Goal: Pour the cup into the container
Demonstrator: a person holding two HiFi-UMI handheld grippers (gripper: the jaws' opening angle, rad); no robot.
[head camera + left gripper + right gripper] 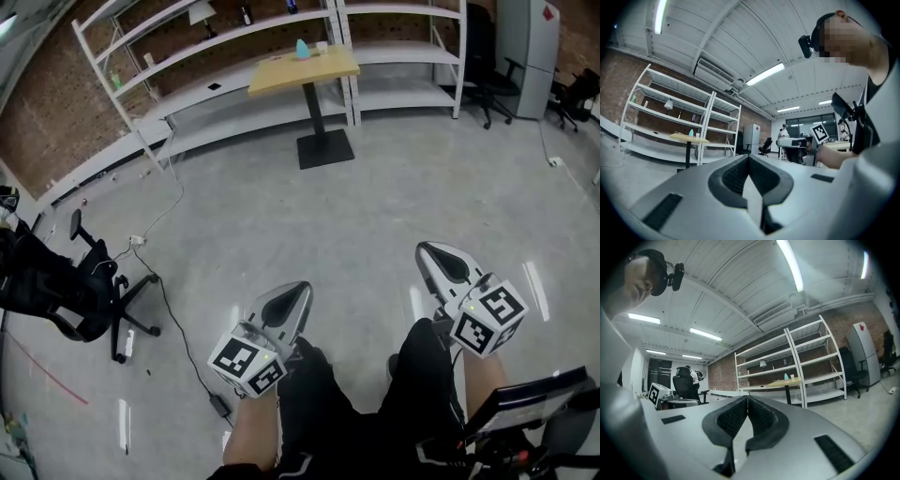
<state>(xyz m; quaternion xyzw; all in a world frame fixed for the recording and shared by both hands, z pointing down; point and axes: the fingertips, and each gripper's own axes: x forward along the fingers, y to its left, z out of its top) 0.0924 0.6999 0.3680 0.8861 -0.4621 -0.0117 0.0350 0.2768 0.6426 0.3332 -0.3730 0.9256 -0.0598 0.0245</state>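
- The left gripper is clenched. Its two jaws touch at the tips and there is nothing between them.
- The right gripper is clenched too. Its jaws are pressed together and they hold nothing.
- Both grippers are held low, just above the person's knees. They point the same way, toward the far end of the room.
- Under them is a bare grey floor.
- A black cable runs over the floor on the left.
- A black office chair stands further left.
- Far ahead, well apart from both grippers, stands a small bench with a wooden top and one black leg.
- A little white cup sits on the far side of the bench.
- Just beside the cup is a blue-green container. Both are too small to tell more.
- Behind the bench are tall white shelves against a brick wall.
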